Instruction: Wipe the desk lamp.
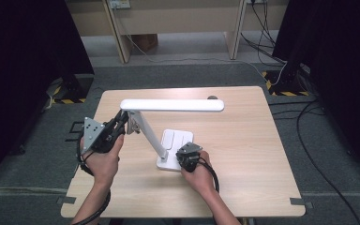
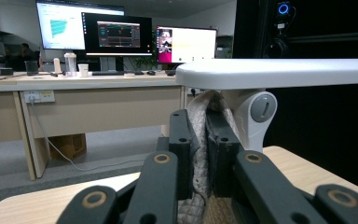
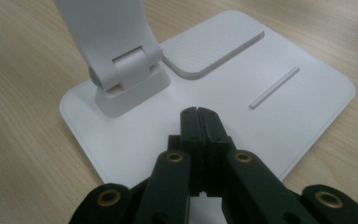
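One white desk lamp (image 1: 168, 140) stands near the middle of the wooden bench (image 1: 243, 154), its single flat head (image 1: 173, 105) held level above the slanted arm. Two tongs work on it. The left tongs (image 1: 122, 123) are clamped on one grey knitted cloth (image 2: 198, 140) just beside the lamp's upper hinge (image 2: 262, 108). The right tongs (image 3: 199, 122) are fully closed, empty, tips pressing down on the lamp's base (image 3: 303, 93).

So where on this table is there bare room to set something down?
The table is bare right of the lamp base to its right edge, and along the near edge between the forearms. It is crowded mid-left: left gripper with its cloth at the lamp arm, right gripper on the base.
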`<state>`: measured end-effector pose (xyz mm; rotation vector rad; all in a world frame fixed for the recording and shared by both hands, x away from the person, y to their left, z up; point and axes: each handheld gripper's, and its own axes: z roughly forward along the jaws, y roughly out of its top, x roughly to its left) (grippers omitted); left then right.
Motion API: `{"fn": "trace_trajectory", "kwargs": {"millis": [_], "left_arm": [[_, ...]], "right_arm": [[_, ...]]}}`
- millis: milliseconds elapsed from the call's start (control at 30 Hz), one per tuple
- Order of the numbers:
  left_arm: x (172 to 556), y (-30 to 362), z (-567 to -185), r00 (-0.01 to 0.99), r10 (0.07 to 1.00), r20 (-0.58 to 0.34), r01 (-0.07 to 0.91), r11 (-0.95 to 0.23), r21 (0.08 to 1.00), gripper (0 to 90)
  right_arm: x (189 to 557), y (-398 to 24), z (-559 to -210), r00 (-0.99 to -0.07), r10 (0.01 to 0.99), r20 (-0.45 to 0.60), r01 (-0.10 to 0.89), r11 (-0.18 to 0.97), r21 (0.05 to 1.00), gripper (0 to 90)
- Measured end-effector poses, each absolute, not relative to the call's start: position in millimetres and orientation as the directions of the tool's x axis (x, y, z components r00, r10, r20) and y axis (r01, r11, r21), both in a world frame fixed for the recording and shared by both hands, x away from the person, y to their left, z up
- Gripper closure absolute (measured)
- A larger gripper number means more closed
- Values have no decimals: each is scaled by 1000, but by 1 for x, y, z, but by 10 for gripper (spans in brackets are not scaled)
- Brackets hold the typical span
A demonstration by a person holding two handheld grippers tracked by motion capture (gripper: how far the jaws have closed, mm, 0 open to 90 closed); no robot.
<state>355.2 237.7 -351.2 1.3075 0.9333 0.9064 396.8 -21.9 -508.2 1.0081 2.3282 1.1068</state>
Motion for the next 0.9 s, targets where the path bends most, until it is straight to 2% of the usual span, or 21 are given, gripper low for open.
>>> {"fn": "trace_trajectory", "kwargs": {"millis": [900], "left_arm": [[359,232,-366,363,932,-29,9,28,1000,823]], "right_arm": [[397,-22,-508,-676,736,-23,448,435,781,900]]}}
